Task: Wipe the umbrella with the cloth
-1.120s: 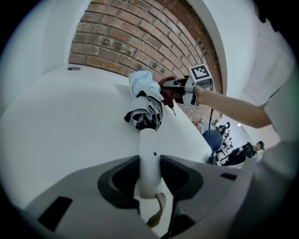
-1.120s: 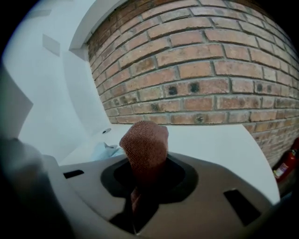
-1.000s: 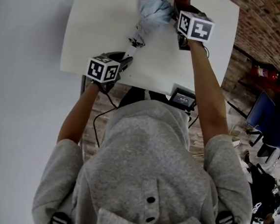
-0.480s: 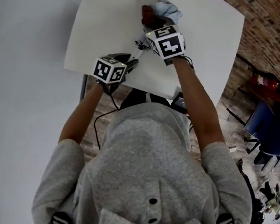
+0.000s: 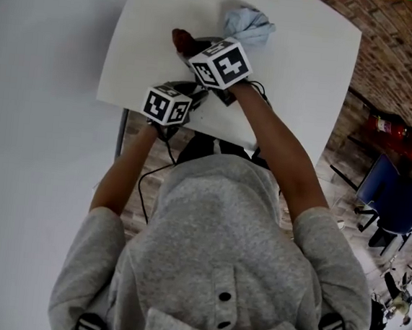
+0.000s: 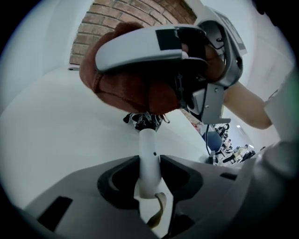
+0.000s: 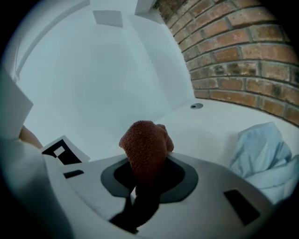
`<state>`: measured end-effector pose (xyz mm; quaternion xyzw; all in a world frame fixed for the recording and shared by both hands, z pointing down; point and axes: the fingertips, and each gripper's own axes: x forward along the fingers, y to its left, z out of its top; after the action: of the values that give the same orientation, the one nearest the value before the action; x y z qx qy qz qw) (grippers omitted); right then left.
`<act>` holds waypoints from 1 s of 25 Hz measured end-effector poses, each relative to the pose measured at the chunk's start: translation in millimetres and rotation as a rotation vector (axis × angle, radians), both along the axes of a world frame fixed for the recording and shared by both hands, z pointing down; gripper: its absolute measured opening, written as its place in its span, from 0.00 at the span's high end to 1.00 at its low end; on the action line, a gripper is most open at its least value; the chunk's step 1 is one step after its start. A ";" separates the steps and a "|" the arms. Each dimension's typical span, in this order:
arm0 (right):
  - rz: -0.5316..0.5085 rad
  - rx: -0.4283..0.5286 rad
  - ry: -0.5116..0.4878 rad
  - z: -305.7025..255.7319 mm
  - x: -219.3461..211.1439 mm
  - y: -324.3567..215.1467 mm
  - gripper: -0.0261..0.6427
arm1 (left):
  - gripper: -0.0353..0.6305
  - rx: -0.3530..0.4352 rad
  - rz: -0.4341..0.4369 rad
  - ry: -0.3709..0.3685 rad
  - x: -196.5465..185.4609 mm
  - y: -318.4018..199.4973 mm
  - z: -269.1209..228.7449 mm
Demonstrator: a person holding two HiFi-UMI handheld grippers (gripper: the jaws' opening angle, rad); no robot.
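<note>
Since a second ago the right gripper [image 5: 193,45] has swung from the far right of the table [image 5: 141,53], beside the umbrella's canopy [image 5: 248,23], back toward the near edge, and now sits just beyond the left gripper [image 5: 193,92], which has kept its place at that near edge. Its jaws are clamped on the rust-brown cloth [image 7: 145,149], whose bunched end sticks out past the fingertips. The left gripper's jaws are closed on the white handle [image 6: 149,161] of the umbrella, which runs from the near edge out toward the far edge, where the pale blue canopy lies crumpled. From the left gripper view the cloth [image 6: 131,88] hangs over the dark ribs [image 6: 145,119] just past the handle; whether it presses on them I cannot tell. Bare tabletop lies open to the left of the cloth as far as the left edge, and again between the canopy and the right edge.
</note>
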<state>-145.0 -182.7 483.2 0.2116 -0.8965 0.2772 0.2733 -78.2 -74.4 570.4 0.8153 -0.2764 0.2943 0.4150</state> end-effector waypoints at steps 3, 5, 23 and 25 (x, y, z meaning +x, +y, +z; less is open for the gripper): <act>0.010 0.002 0.058 8.2 0.5 -12.9 0.81 | 0.72 0.007 0.000 0.007 -0.2 -2.1 -3.3; 0.032 0.043 0.130 12.6 9.8 -31.8 0.81 | 0.72 0.012 -0.001 0.008 -0.4 -4.9 -5.5; 0.314 0.333 0.424 -13.2 165.2 -151.5 0.81 | 0.72 -0.006 0.031 0.023 1.2 -2.3 -6.4; 0.388 0.346 0.442 -19.5 193.2 -162.5 0.81 | 0.72 -0.007 0.035 0.022 1.3 -1.9 -5.9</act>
<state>48.2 -345.1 463.7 0.4764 -0.7924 0.1152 0.3633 -76.9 -76.3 564.5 0.8218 -0.2563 0.2934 0.4159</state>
